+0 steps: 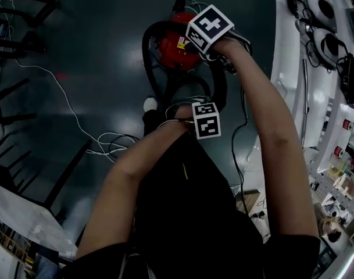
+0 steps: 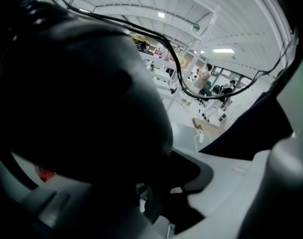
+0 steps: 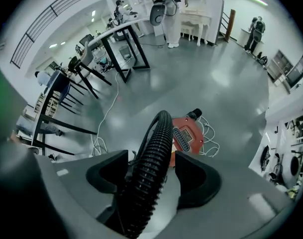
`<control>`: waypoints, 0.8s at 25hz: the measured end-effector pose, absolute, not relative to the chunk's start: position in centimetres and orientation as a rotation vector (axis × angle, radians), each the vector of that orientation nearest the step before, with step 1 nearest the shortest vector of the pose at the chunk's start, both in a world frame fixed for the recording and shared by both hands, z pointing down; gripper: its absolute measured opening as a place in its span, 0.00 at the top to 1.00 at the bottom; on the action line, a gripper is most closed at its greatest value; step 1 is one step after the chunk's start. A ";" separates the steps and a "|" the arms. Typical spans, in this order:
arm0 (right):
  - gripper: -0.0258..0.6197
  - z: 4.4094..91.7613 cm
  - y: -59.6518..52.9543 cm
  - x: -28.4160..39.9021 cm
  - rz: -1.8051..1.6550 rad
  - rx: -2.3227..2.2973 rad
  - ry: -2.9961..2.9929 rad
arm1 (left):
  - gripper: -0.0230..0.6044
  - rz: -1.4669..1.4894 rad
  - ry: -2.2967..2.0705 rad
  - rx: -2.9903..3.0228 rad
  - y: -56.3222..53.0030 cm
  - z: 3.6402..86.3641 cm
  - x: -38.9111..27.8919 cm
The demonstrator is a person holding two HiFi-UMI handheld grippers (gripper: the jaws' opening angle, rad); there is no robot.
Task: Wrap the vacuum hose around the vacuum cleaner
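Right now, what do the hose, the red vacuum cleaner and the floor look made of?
Hose: black flexible plastic or rubber, matte, closely ribbed.
Vacuum cleaner: red shell, probably moulded plastic, smooth with slight sheen.
Floor: grey, seamless and glossy, mirroring ceiling lights; likely coated concrete.

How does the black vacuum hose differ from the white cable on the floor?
The vacuum hose is thick, black and ribbed; the white cable is thin and pale. The hose is held between the right gripper's jaws, while the cable lies untouched on the floor. Both run in loose curves by the red vacuum cleaner.
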State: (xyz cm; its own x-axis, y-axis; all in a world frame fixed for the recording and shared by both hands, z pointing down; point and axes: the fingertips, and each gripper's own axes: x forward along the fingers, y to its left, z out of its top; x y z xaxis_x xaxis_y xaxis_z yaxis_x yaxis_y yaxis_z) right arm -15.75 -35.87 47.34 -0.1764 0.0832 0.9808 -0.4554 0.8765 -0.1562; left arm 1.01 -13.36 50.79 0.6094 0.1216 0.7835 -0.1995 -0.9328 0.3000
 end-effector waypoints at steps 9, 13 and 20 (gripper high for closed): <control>0.64 52.0 -35.6 -13.4 0.290 0.262 -1.378 | 0.68 1.435 0.121 2.538 -8.6 51.9 1.5; 0.67 51.7 -36.4 -13.8 0.318 0.316 -1.438 | 0.68 1.449 0.113 2.523 -8.6 52.4 0.6; 0.68 47.9 -39.4 -14.7 0.383 0.451 -1.591 | 0.69 1.548 0.053 2.490 -10.4 54.0 -3.5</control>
